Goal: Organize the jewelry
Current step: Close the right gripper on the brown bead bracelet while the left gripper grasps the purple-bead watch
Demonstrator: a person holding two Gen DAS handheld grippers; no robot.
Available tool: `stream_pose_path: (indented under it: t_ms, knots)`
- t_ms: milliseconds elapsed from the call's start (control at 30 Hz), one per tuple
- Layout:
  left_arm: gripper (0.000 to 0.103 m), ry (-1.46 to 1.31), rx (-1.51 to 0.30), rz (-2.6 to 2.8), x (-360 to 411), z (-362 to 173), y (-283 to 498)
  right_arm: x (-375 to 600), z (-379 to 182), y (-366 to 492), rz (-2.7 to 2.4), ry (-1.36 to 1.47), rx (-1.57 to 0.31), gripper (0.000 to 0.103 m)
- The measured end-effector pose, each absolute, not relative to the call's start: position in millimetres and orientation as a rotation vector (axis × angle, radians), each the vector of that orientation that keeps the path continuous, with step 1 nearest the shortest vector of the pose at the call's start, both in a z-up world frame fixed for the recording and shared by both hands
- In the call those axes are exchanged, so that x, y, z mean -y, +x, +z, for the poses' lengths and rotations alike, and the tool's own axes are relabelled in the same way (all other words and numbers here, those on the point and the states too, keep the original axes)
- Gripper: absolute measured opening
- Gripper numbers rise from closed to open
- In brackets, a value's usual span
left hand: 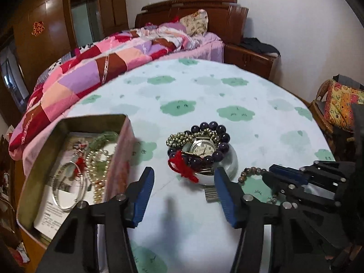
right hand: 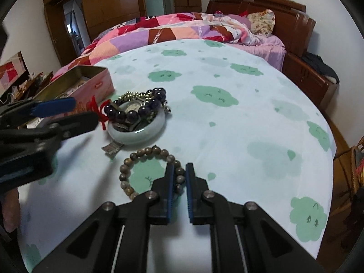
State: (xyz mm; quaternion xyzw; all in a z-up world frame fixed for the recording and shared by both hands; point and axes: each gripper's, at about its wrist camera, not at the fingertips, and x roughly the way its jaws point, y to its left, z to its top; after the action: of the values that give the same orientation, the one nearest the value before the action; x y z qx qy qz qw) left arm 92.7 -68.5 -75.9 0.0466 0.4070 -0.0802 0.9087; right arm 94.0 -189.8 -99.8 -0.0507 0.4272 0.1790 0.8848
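We're pinching the brown wooden bead bracelet [right hand: 152, 173] with the right claw [right hand: 179, 177] on the cloud-print surface [right hand: 250, 113]. We're holding the left claw [left hand: 184, 177] spread, facing the pale jade bangle [left hand: 229, 166] beside the open pink tin box [left hand: 122, 150].

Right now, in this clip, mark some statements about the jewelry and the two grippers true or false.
1. The right gripper has its fingers closed around one side of the brown bead bracelet. True.
2. The left gripper holds the watch. False: its fingers are spread wide and hold nothing.
3. The tin box is empty. False: a silver bangle and bead strands lie inside.
4. The dark bead bracelet rests on the pale jade bangle. True.
5. The brown bead bracelet lies inside the tin box. False: it lies on the cloud-print tablecloth.
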Motion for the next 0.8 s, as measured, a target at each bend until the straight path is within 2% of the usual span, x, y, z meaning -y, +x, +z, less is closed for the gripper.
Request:
stream_pose_path:
  t_ms: [100, 133, 167, 200, 233, 367, 800]
  knots:
    - [0.055, 0.073, -0.863, -0.149, 66, -83, 101, 192, -100, 95, 0.383, -0.091, -0.890, 0.012]
    - [0.047, 0.075, -0.866, -0.148, 66, -85, 103, 193, -100, 95, 0.384, -0.090, -0.889, 0.012]
    - [0.029, 0.078, -0.872, -0.148, 66, -87, 105, 193, -100, 95, 0.383, -0.093, -0.888, 0.012]
    - [0.019, 0.077, -0.881, -0.148, 65, -89, 106, 192, -100, 94, 0.382, -0.096, -0.887, 0.012]
    - [0.004, 0.069, -0.887, -0.152, 64, -90, 107, 192, -100, 94, 0.382, -0.098, -0.886, 0.012]
    - [0.001, 0.064, -0.861, -0.160, 62, -83, 99, 194, -100, 94, 0.387, -0.088, -0.885, 0.012]
    - [0.000, 0.011, -0.721, -0.187, 50, -33, 66, 194, -98, 92, 0.401, -0.094, -0.876, 0.012]
